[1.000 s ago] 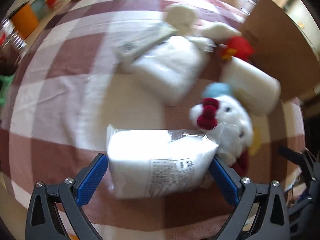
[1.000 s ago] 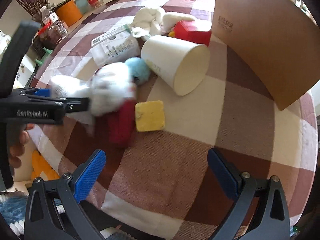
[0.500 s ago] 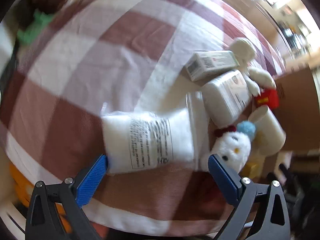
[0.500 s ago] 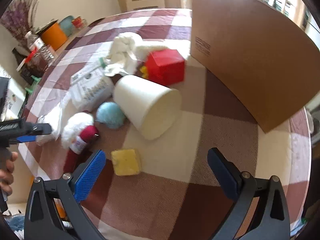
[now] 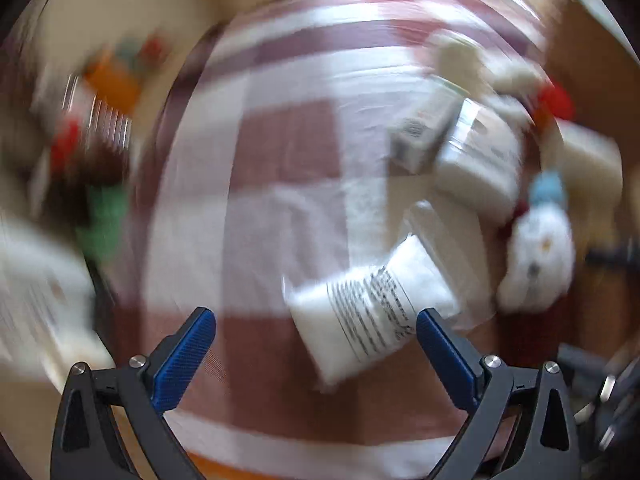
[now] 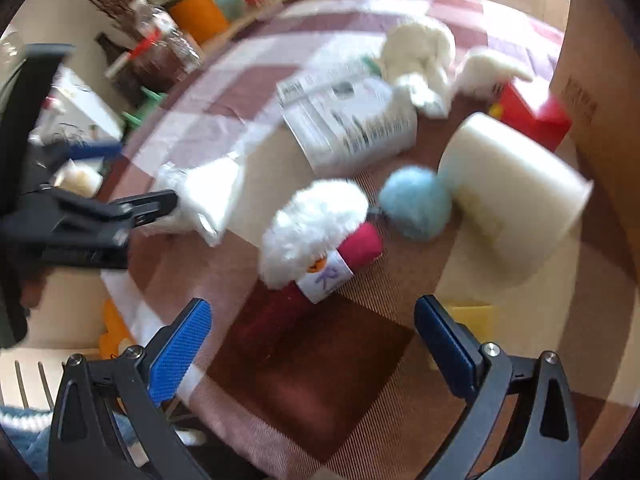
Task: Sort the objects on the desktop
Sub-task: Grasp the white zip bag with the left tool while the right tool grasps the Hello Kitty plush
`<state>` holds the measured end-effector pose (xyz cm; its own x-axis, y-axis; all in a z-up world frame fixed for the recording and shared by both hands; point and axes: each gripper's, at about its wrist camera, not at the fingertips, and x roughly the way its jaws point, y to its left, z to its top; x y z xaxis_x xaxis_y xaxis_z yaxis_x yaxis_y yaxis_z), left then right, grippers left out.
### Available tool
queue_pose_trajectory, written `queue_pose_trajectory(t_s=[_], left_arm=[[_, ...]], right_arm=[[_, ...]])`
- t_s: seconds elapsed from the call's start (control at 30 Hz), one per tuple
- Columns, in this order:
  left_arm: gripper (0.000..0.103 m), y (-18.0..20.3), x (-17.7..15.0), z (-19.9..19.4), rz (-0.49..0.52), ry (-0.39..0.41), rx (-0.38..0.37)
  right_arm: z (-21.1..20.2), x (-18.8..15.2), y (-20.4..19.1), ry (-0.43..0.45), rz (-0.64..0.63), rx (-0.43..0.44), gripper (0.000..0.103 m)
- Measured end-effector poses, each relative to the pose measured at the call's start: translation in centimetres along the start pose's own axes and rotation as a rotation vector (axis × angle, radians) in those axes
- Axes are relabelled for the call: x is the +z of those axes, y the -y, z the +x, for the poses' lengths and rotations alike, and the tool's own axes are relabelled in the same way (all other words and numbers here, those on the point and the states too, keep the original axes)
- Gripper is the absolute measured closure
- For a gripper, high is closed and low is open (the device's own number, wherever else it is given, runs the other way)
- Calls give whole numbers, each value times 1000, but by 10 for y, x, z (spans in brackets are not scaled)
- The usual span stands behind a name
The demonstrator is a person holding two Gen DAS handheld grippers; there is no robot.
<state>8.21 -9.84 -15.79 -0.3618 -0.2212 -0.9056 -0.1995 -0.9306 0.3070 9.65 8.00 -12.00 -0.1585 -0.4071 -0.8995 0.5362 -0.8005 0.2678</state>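
- left tongs (image 5: 316, 328) wide open, nothing gripped. Clear bag of white stuff (image 5: 372, 316) lies on the bench (image 5: 280, 152) btwn the blue pads, closer to the right pad, prob touching it but pic's too blurry to say
- right tongs (image 6: 312, 320) also wide open, empty, over a dark brown square of the checked cloth
- white plush toy (image 6: 312, 228) w/ red bits lies just past the right tongs, blue pompom (image 6: 416, 202) right beside it
- white paper cup (image 6: 516, 188) on its side to the right, red box (image 6: 532, 116) farther back, yellow block (image 6: 474, 318) near the right pad
- white printed packet (image 6: 352, 124) further off, white cloth (image 6: 420, 60) behind that
- cardboard sheet (image 6: 600, 80) stands on the far right
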Motion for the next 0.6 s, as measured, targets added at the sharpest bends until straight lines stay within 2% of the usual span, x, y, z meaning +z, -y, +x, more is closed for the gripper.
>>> queue_pose_trajectory(t_s=[0.07, 0.13, 0.23, 0.27, 0.3, 0.37, 0.43, 0.5, 0.57, 0.6], left_arm=[[0, 15, -1, 7, 141, 42, 4], [0, 23, -1, 18, 223, 46, -16], [0, 26, -4, 29, 234, 26, -69], [0, 27, -5, 32, 223, 21, -82], [0, 27, -6, 32, 205, 26, -96], [1, 26, -6, 35, 137, 10, -136], [7, 15, -4, 41, 7, -45, -212], [7, 4, -7, 49, -155, -110, -295], [7, 0, -10, 47, -216, -111, -311], [7, 1, -10, 47, -216, -113, -309]], right_arm=[[3, 1, -8, 23, -20, -23, 1], [9, 3, -16, 26, -39, -42, 1], [20, 2, -25, 25, -104, -119, 4], [24, 1, -29, 27, -133, -138, 13], [27, -1, -31, 29, -165, -166, 16], [27, -2, -33, 57, -233, -206, 41], [21, -1, -21, 54, -236, -203, 55], [16, 1, -2, 45, -182, -234, 54], [12, 2, 19, 33, -118, -230, 42], [9, 2, 26, 35, -84, -191, 40]])
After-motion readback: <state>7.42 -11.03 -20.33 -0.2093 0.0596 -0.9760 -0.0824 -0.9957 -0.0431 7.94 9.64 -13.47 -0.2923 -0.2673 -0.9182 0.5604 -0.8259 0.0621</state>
